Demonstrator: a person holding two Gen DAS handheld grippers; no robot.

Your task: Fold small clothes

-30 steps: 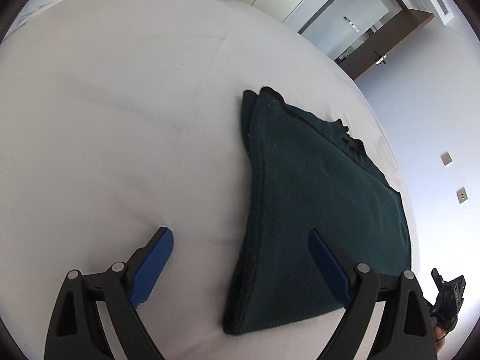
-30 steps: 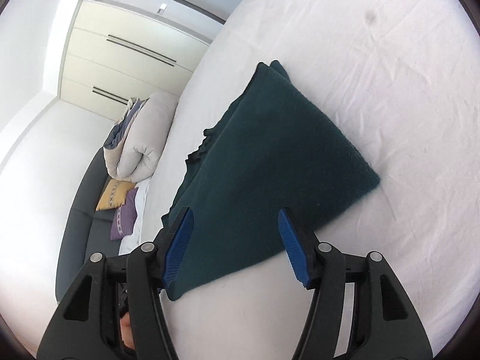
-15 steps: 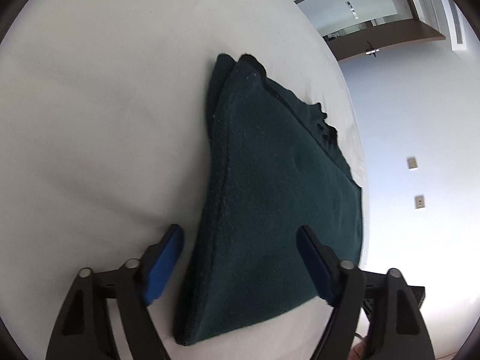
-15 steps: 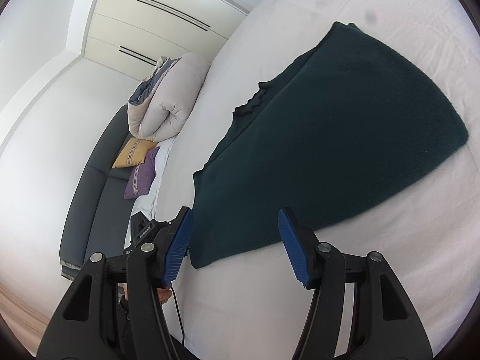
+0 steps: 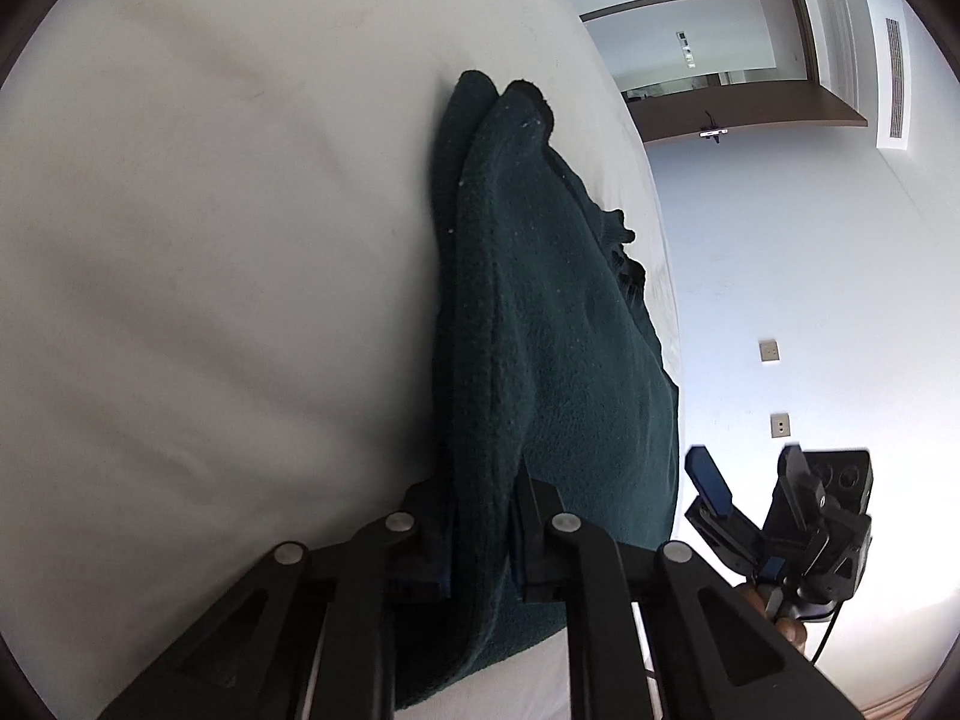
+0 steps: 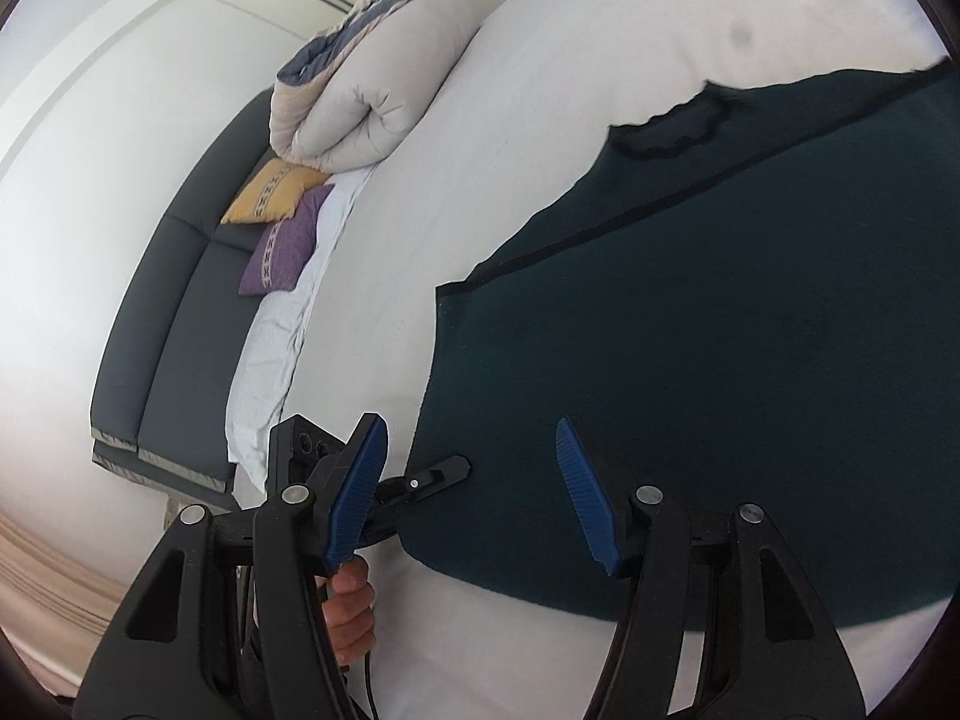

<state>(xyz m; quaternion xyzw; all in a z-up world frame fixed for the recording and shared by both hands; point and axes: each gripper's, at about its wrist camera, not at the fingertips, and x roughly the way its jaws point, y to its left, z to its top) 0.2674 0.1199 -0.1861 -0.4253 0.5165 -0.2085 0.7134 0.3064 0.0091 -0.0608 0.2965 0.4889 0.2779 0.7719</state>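
Note:
A dark green folded garment (image 5: 540, 330) lies on the white bed (image 5: 210, 240). My left gripper (image 5: 480, 528) is shut on the garment's near folded edge, with the cloth bunched between its fingers. In the right wrist view the garment (image 6: 750, 360) spreads over the bed (image 6: 510, 180), and my right gripper (image 6: 474, 492) is open just above its near corner. The left gripper (image 6: 420, 480) shows there clamped on that corner. The right gripper (image 5: 750, 492) also appears in the left wrist view, open, beside the bed edge.
A rolled duvet (image 6: 366, 84) and yellow and purple cushions (image 6: 276, 216) sit at the head of the bed against a dark headboard (image 6: 180, 300). White wardrobes stand behind. A doorway (image 5: 708, 84) and wall sockets lie beyond the bed's far side.
My left gripper moved forward and shut on the garment's near edge. My right gripper came lower and closer to the same corner and stayed open.

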